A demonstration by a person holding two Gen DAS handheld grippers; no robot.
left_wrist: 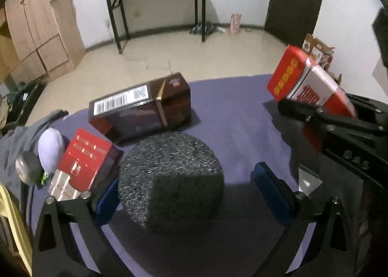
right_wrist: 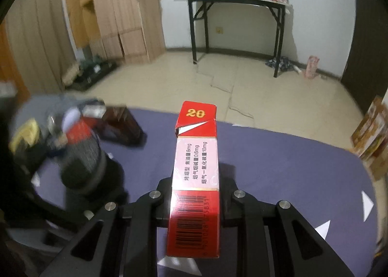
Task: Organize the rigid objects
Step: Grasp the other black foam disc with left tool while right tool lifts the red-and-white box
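While the left tool (left_wrist: 184, 194) stood spread wide, its blue pads (left_wrist: 271, 192) flanked a speckled grey foam block (left_wrist: 169, 180) without pressing on it; a clear gap showed on the right side, and whether the left pad brushed the foam could not be told. The block sat on the purple table (left_wrist: 230, 112) directly between the fingers. Just left of that tool lay a red and white cigarette pack (left_wrist: 82, 163), its corner close to the block, and beyond the block a long dark brown carton (left_wrist: 140, 109) rested on its side. Off to the far left were a grey cloth (left_wrist: 14, 141) and a pale rounded thing that could not be identified.

To the right, the right tool (right_wrist: 195, 192) was clenched on a second red cigarette pack (right_wrist: 196, 155), gripping its lower half across the narrow sides and holding it clear above the table, lid end pointing away.

The foam would likely be very light and springy, yielding under the pads, so a hold across its middle with modest squeeze seemed best. The packs looked like thin, light card that would crush if pinched on the broad faces; taking them across the narrow edges seemed sounder. The carton appeared stiff and glossy, possibly slippery, and best taken across its short width.
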